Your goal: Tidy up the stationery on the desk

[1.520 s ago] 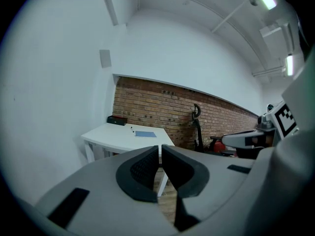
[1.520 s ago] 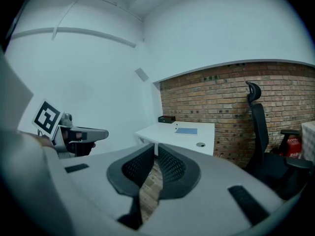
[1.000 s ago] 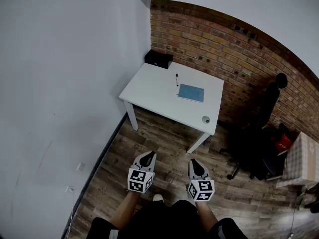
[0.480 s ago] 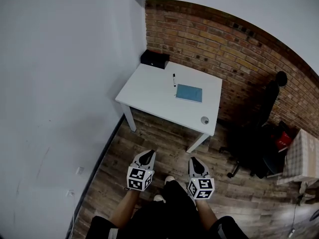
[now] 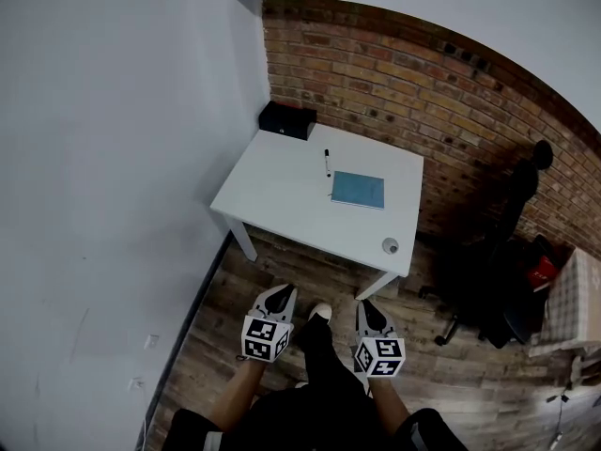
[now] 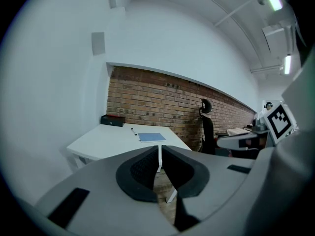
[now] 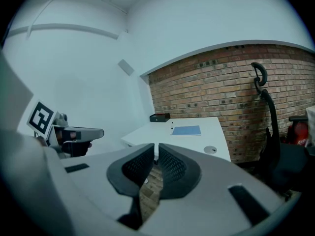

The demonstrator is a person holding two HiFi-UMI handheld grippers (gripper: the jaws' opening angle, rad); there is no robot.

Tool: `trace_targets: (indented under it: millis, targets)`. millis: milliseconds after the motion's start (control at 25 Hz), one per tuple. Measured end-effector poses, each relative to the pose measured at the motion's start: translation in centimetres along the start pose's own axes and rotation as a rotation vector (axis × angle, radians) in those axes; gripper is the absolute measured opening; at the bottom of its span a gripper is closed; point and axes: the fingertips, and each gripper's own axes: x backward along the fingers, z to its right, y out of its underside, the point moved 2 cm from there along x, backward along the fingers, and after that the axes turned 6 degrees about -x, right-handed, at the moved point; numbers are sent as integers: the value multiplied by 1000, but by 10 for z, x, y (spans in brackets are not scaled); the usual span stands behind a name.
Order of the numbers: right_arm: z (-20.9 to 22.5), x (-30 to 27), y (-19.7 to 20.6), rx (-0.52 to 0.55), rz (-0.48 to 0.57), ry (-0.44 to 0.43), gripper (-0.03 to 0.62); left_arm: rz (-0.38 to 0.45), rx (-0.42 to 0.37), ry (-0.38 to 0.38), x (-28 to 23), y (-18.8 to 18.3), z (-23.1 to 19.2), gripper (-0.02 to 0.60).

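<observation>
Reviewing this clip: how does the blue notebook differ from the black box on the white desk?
The flat blue rectangular notebook is pale and lies thin on the white desk. The black rectangular box is dark and stands taller, with a visible side wall. The notebook lies toward the desk's middle beside a slim dark pen, while the box sits in the far corner by the red brick wall. Both rest on the desk, far from either gripper.

Obscured and unresolved items

Small round object [image 5: 389,245] near the desk's [image 5: 272,186] front right corner: too small to identify; black box [image 5: 287,120] at the back corner: contents not visible; pen [image 5: 327,163]: type indiscernible; office chair [image 5: 518,195]: largely lost in shadow; checked table [image 5: 568,299]: cut by right edge; person's forearms [image 5: 235,397]: cut by bottom edge.
</observation>
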Motion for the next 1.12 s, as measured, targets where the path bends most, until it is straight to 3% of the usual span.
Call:
trace_targets:
  millis: [640,1120]
  targets:
    - [72,-209,-107,-85,5,10,25,-55,-52,50,-195,-84,-105,31]
    - [120,-286,-139,-173,-23,13,26,-102,-87,167,-283,-112,-121,31]
